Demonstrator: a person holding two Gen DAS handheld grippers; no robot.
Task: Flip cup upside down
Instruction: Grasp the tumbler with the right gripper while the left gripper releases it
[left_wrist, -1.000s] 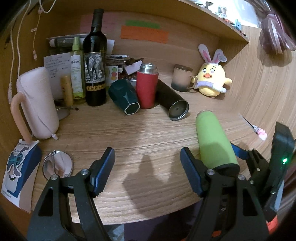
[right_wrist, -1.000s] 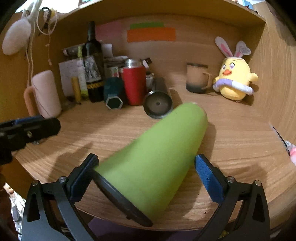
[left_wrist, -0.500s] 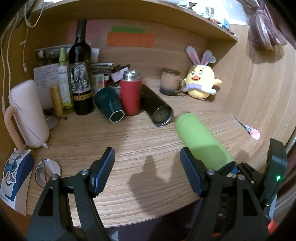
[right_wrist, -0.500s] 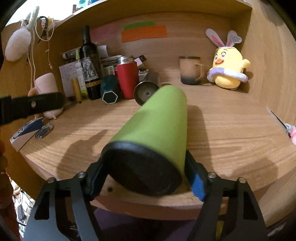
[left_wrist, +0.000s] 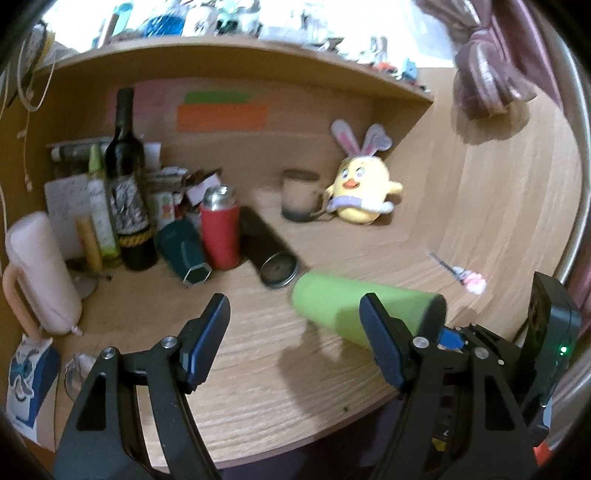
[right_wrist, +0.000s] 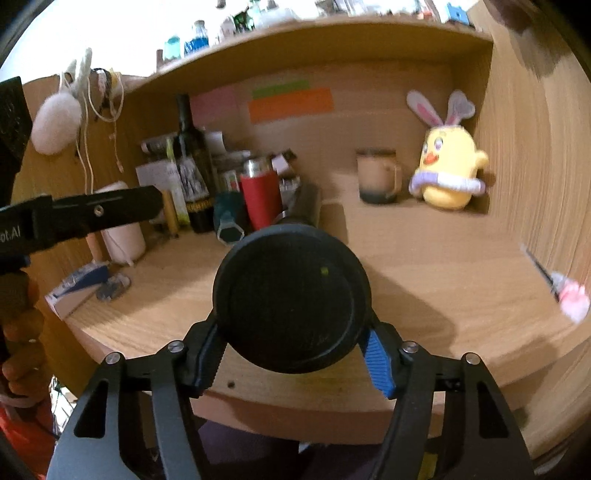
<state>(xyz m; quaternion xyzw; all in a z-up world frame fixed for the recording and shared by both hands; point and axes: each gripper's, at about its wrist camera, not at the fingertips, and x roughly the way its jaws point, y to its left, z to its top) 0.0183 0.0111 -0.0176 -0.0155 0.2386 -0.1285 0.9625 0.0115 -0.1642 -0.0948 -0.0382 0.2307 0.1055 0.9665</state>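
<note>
The right gripper (right_wrist: 291, 363) pinches the tall green cup with a black base (left_wrist: 354, 308), lying sideways above the wooden desk (left_wrist: 258, 387) at lower right of the left view. Only the right view shows its round base filling frame centre. The left gripper (left_wrist: 291, 339) is spread, holding nothing.

Black frames w/ silver screws, blue ribbed jaws.

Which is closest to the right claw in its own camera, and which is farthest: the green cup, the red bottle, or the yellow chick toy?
1. Green cup: gripped in the right claw, its dark end facing the camera.
2. Red bottle: standing behind the cup, slightly left.
3. Yellow chick toy: in the back right corner of the desk.
</note>
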